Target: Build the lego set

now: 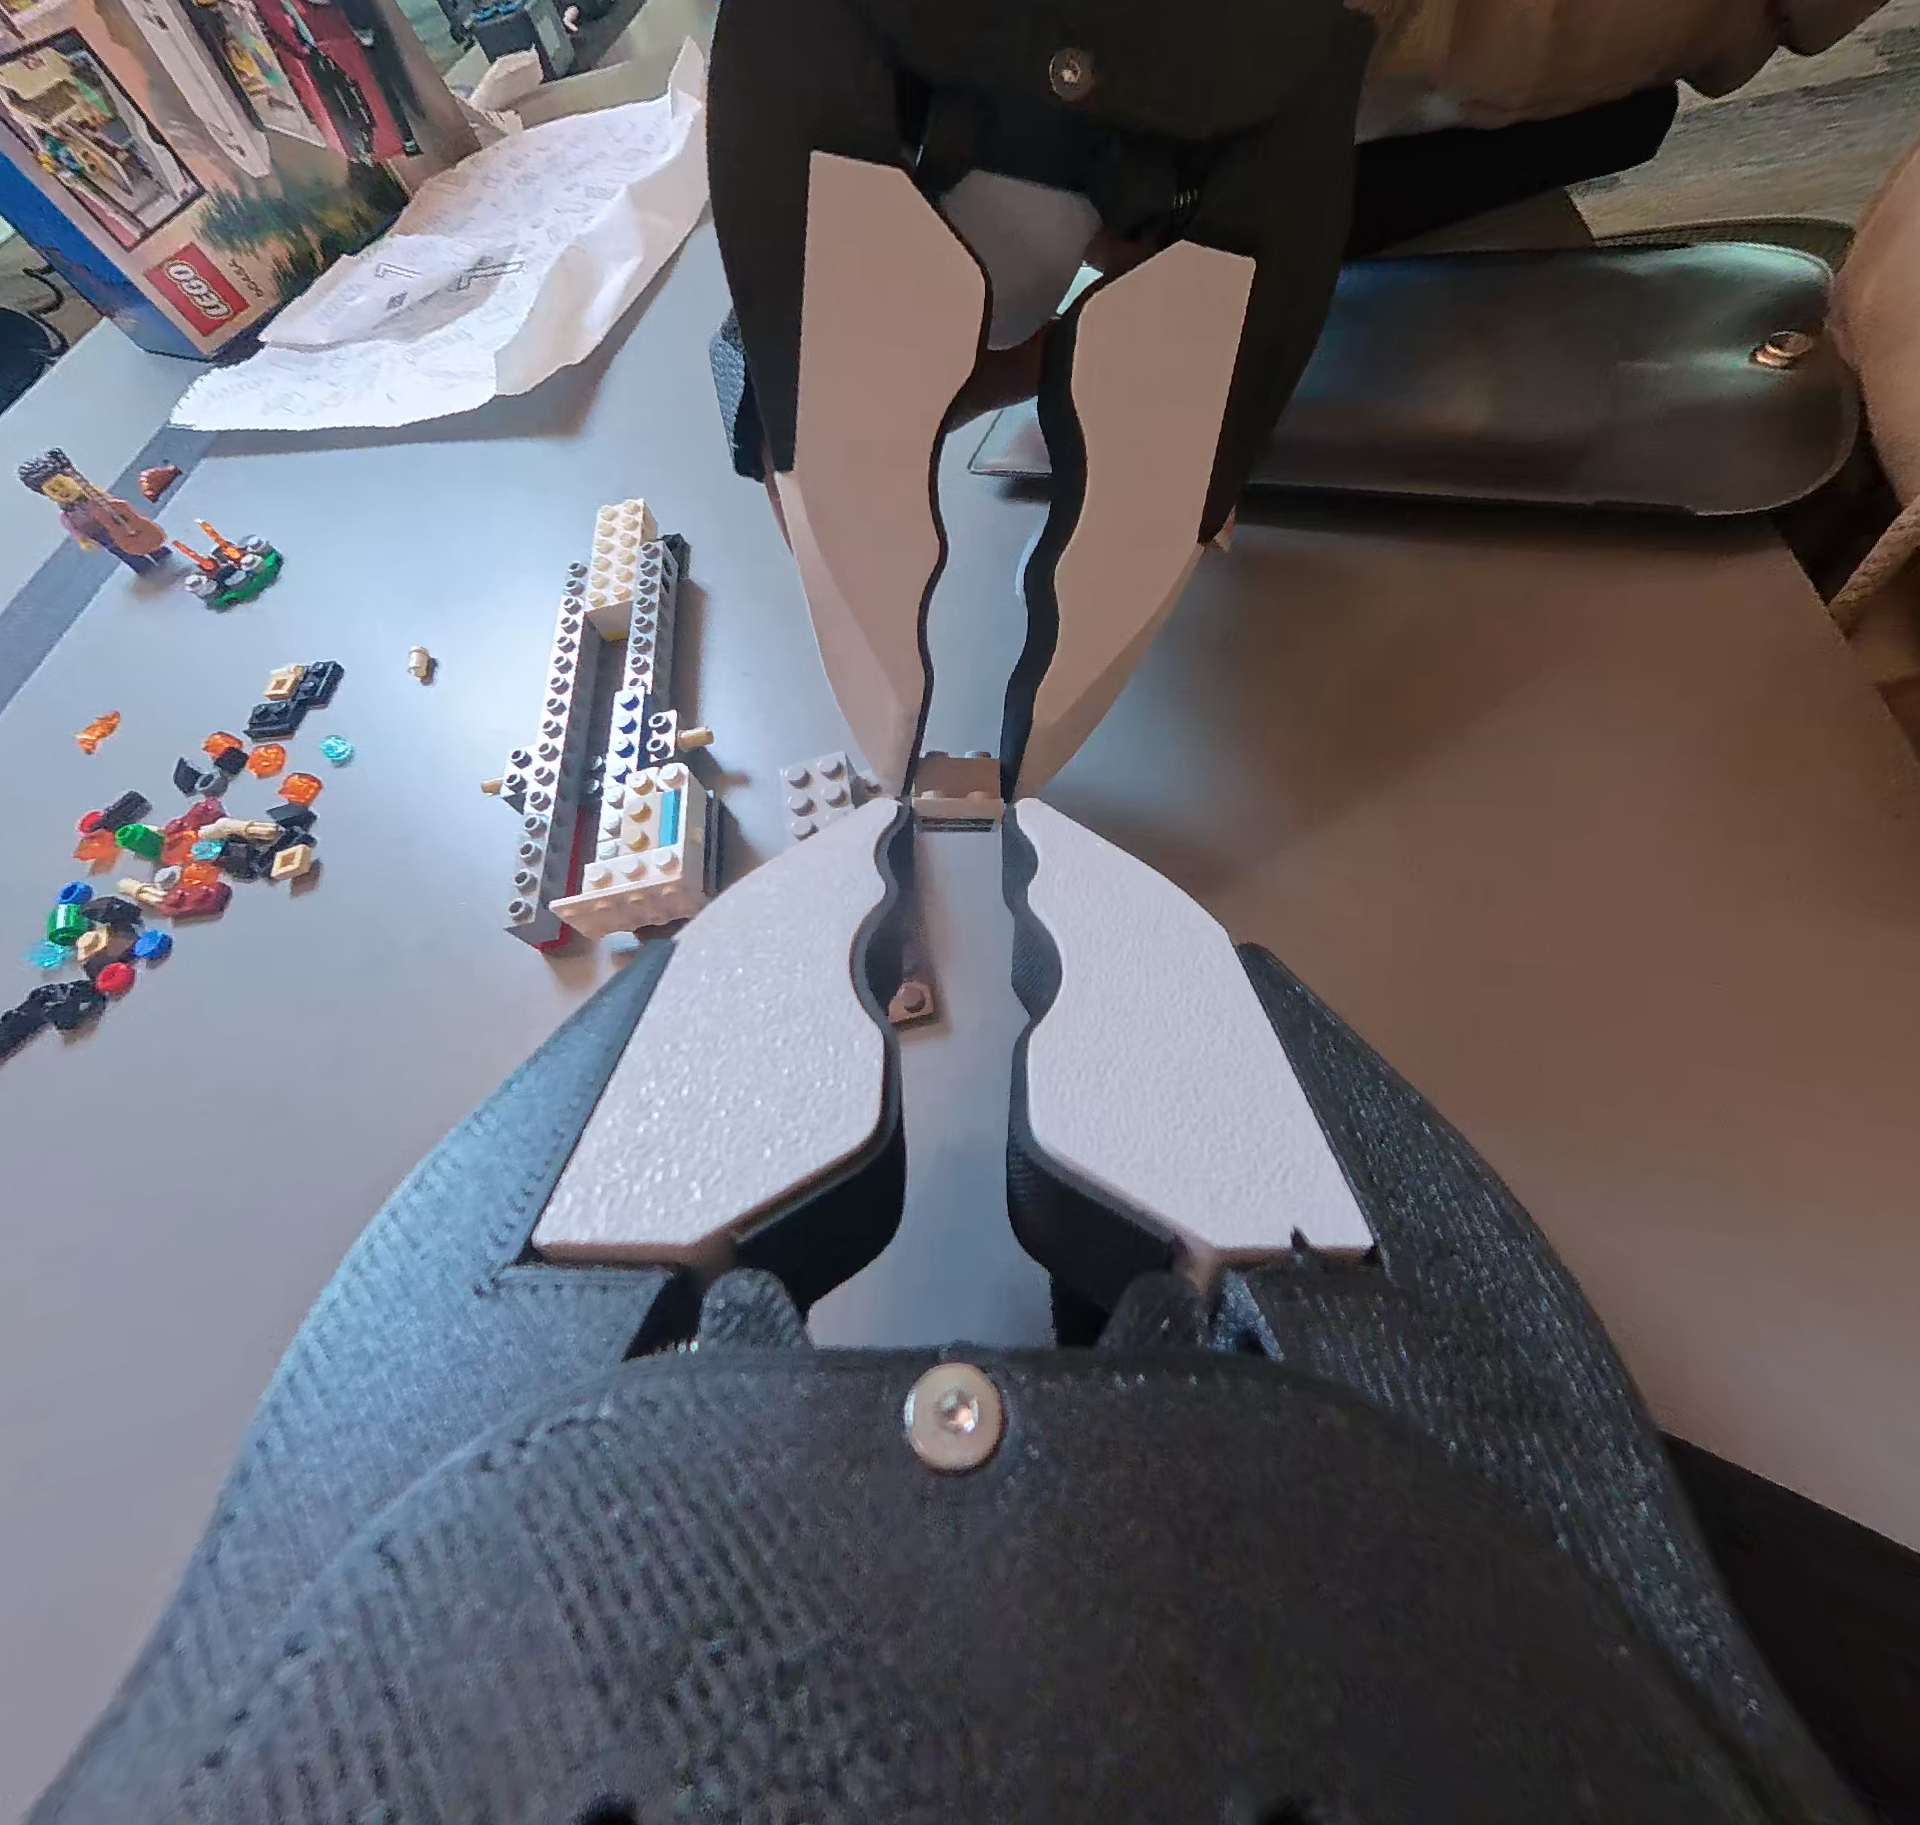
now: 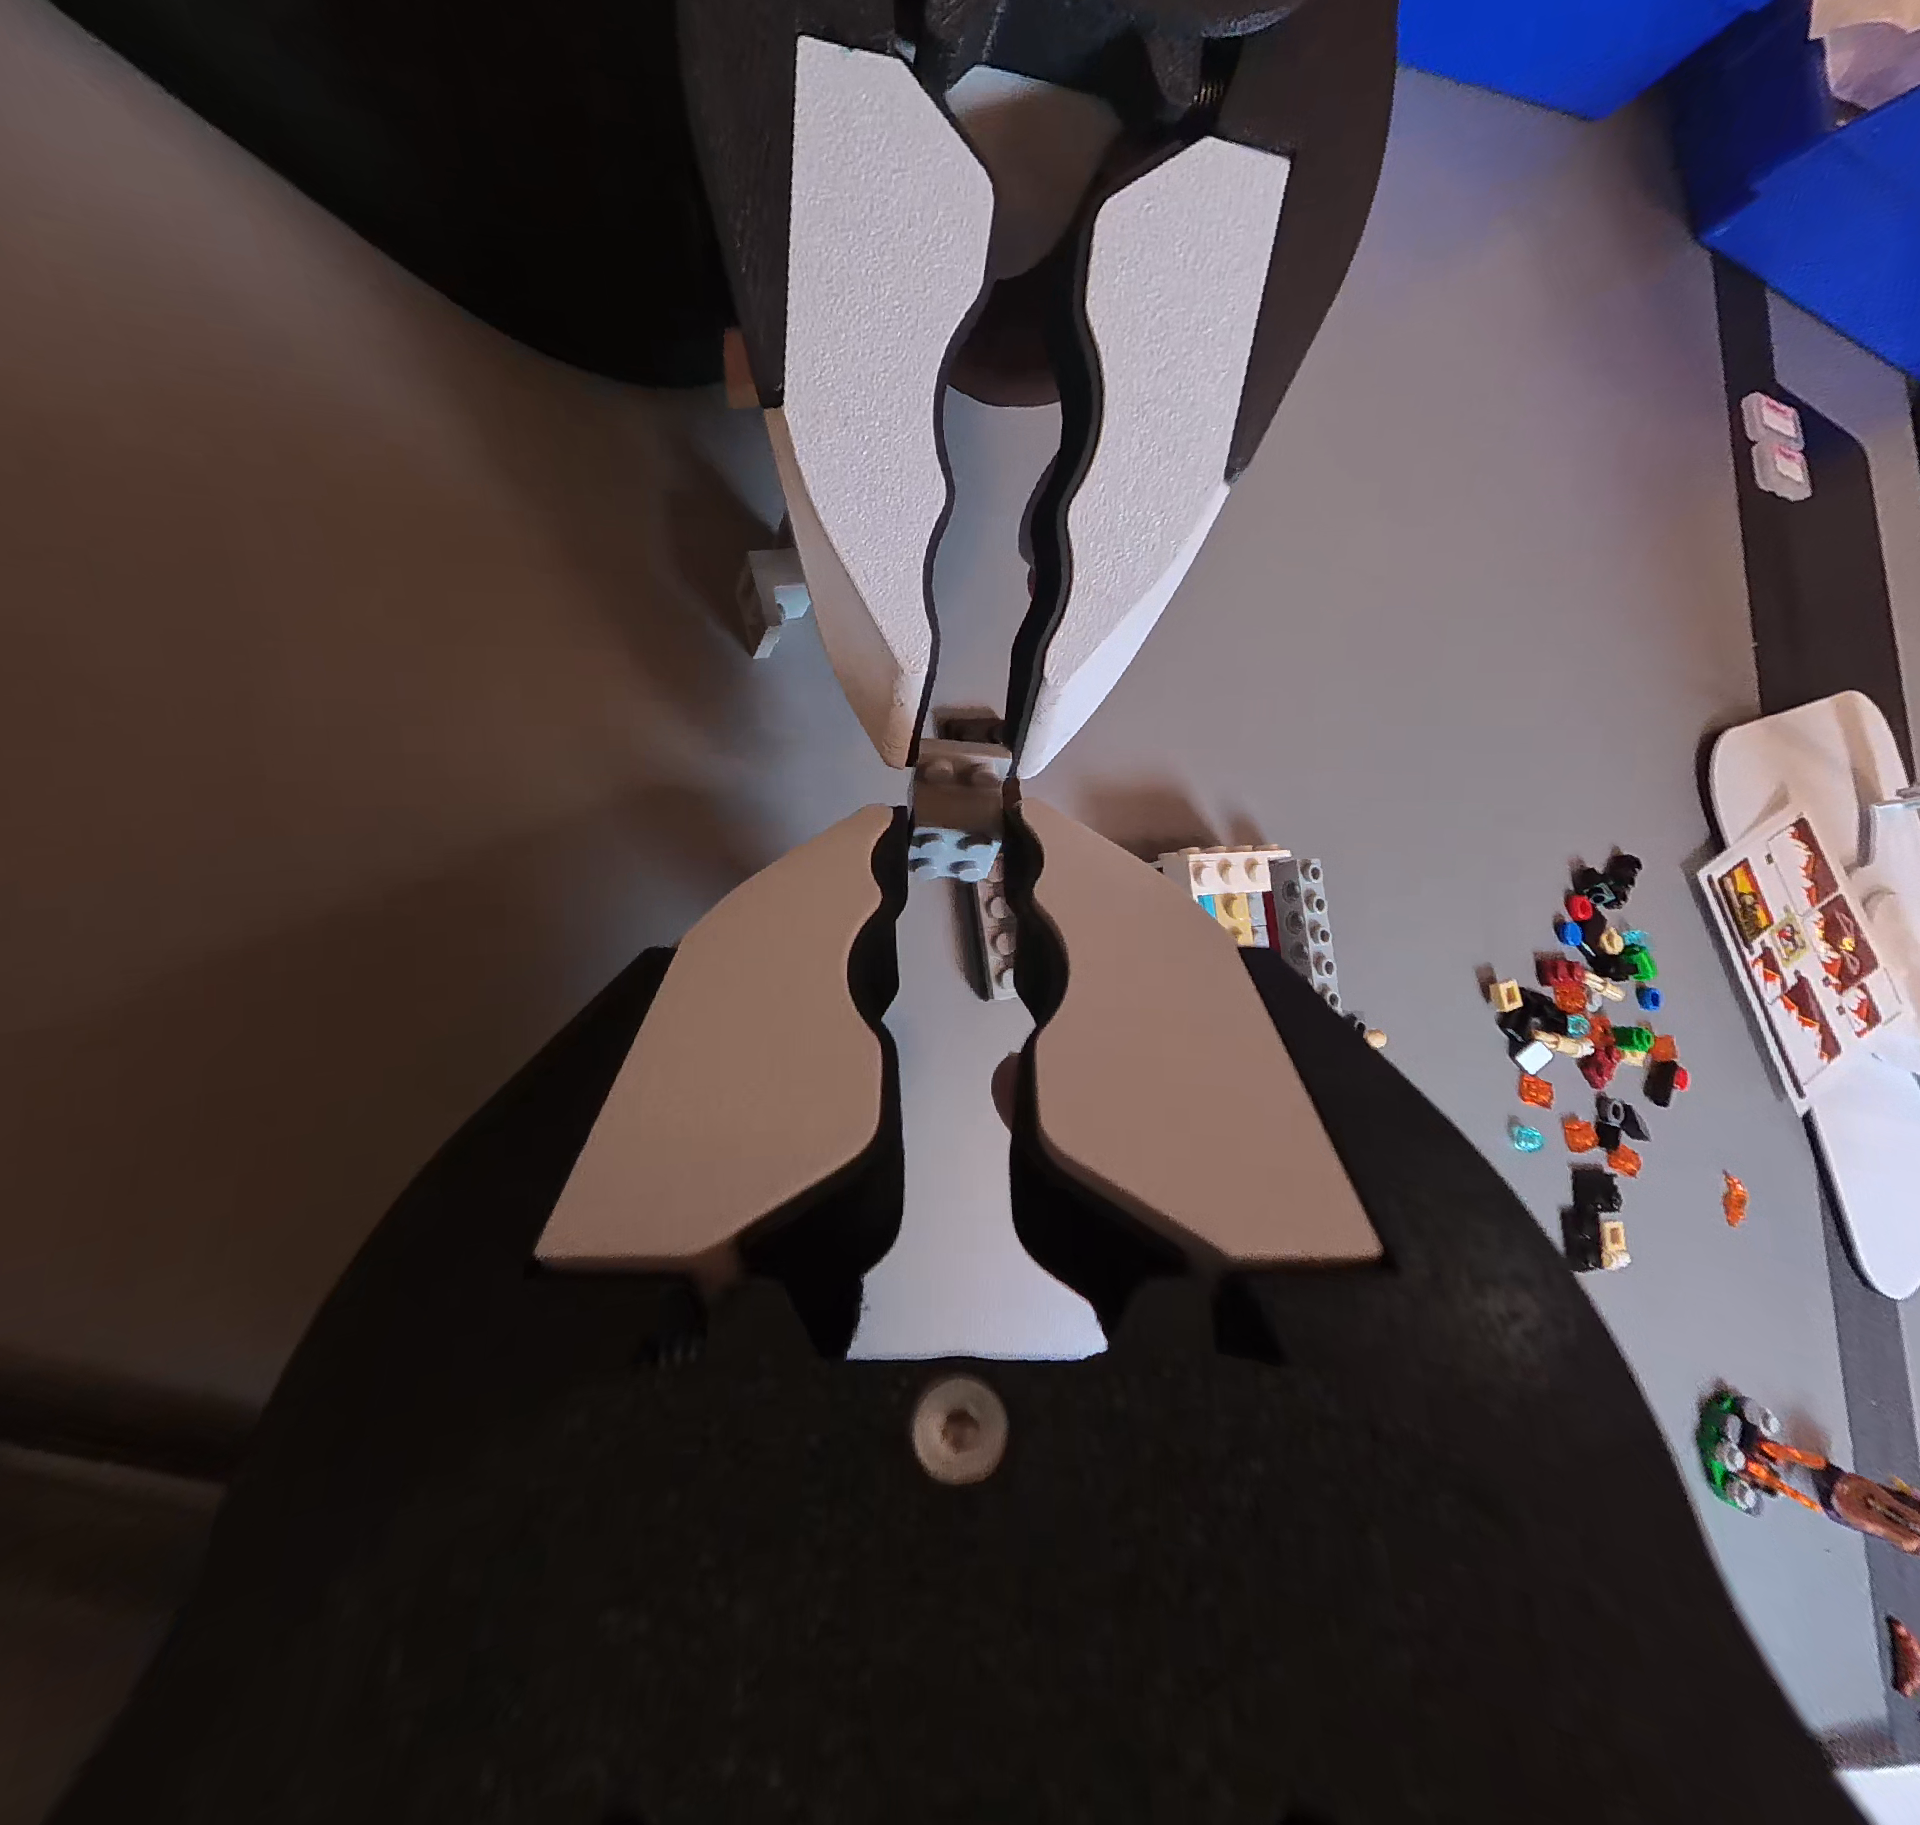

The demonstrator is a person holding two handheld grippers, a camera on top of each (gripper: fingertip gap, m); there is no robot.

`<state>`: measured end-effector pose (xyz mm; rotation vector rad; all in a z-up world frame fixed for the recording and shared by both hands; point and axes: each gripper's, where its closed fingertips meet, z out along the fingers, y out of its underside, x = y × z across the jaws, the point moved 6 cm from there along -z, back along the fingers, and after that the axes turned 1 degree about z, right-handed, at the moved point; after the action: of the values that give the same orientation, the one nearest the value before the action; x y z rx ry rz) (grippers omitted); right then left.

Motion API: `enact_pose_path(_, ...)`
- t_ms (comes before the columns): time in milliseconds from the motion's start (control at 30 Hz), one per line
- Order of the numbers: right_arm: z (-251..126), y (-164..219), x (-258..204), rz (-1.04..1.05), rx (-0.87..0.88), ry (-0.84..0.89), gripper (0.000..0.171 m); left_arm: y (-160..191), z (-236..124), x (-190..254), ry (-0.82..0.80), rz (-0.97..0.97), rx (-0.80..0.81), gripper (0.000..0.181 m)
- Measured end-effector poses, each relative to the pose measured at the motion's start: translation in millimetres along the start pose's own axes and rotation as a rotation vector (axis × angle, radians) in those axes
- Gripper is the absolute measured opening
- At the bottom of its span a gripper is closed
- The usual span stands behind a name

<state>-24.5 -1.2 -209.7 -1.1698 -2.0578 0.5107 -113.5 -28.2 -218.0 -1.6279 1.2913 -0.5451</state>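
A small brown and grey brick stack (image 1: 956, 790) hangs just above the grey table, caught between both grippers' tips. My left gripper (image 1: 956, 821) is shut on its near end. My right gripper (image 1: 961, 759) comes from the far side, tip to tip, shut on the other end. In the right wrist view my right gripper (image 2: 956, 825) pinches a grey plate (image 2: 951, 856) under a brown brick (image 2: 961, 776), and the left gripper (image 2: 961, 741) grips from the opposite side. The long grey and white build (image 1: 613, 736) lies to the left on the table.
A grey plate (image 1: 821, 788) and a tiny brown piece (image 1: 914, 1001) lie under the grippers. Loose coloured pieces (image 1: 187, 840), a minifigure (image 1: 104, 523) and a small green campfire build (image 1: 234, 570) sit left. Behind are the set box (image 1: 156, 113) and instruction paper (image 1: 468, 269). A sticker sheet (image 2: 1808, 954) lies beyond the pieces. The small green campfire build (image 1: 234, 570) is about equally far from each gripper, around 30 centimeters. The right camera catches it too, in the right wrist view (image 2: 1735, 1442).
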Motion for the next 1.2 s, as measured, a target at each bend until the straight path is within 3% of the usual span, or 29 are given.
enact_pose_path(167,1,3,8,0.119,0.007,0.002,0.019,0,-1,-3,-0.053,0.037,-0.005,0.016)
enact_pose_path(567,-11,4,43,0.863,0.397,-0.147,0.033,-17,-18,-19,-0.374,0.246,0.071,0.016)
enact_pose_path(1000,-5,-1,46,0.985,0.464,-0.078,0.023,-16,-20,-21,-0.463,0.335,0.038,0.016)
enact_pose_path(1200,-6,2,45,0.905,0.426,-0.044,0.017,-13,-17,-20,-0.409,0.276,0.05,0.017)
